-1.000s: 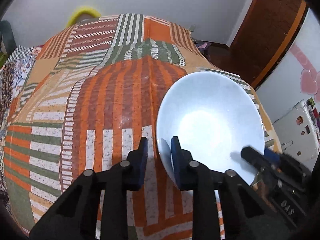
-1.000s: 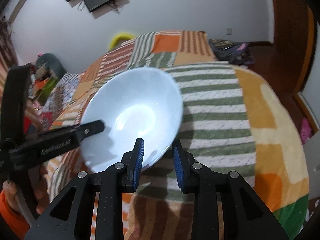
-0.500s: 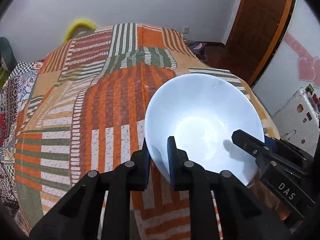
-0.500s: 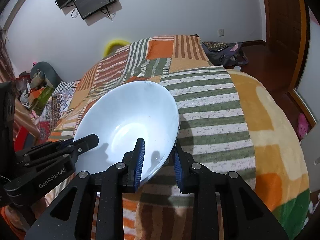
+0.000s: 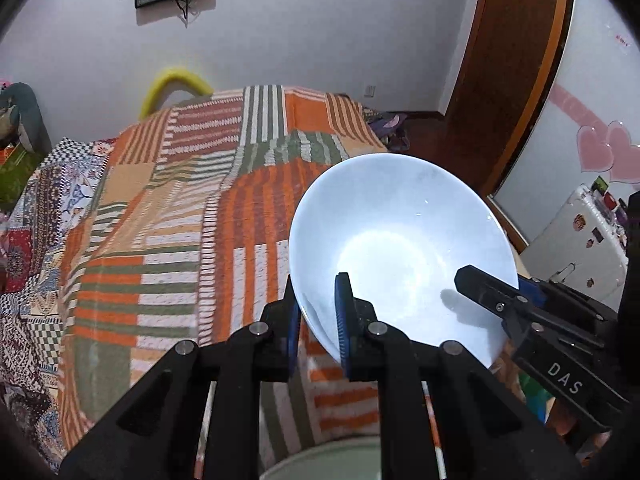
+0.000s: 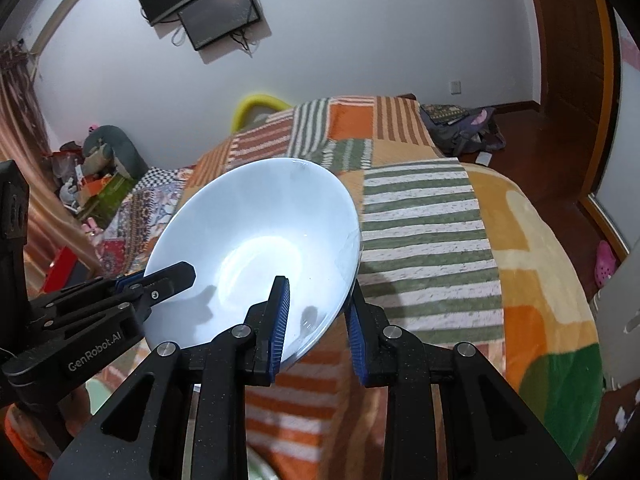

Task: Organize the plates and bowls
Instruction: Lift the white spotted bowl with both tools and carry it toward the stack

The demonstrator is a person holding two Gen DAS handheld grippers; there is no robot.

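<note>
A large white bowl point(image 5: 400, 248) hangs in the air above the striped patchwork bedspread point(image 5: 168, 240), tilted, gripped at two spots on its rim. My left gripper point(image 5: 318, 312) is shut on the bowl's near left rim, one pad inside and one outside. My right gripper point(image 6: 316, 318) is shut on the white bowl point(image 6: 260, 248) at its near right rim. Each gripper shows in the other's view: the right gripper point(image 5: 492, 284) at the bowl's right, the left gripper point(image 6: 156, 280) at its left. A pale green dish point(image 5: 332, 464) peeks in at the bottom edge below the fingers.
The bedspread point(image 6: 440, 240) covers a bed that fills both views. A yellow curved tube point(image 5: 172, 88) sits at the bed's far end. A bag point(image 6: 460, 128) lies on the wooden floor beyond. A screen point(image 6: 216, 12) hangs on the wall. A white appliance point(image 5: 576, 248) stands at right.
The left gripper's jaws closed onto the bowl's rim. Both grippers then rose with the bowl, lifting it off the bedspread; more of the wall and screen now shows.
</note>
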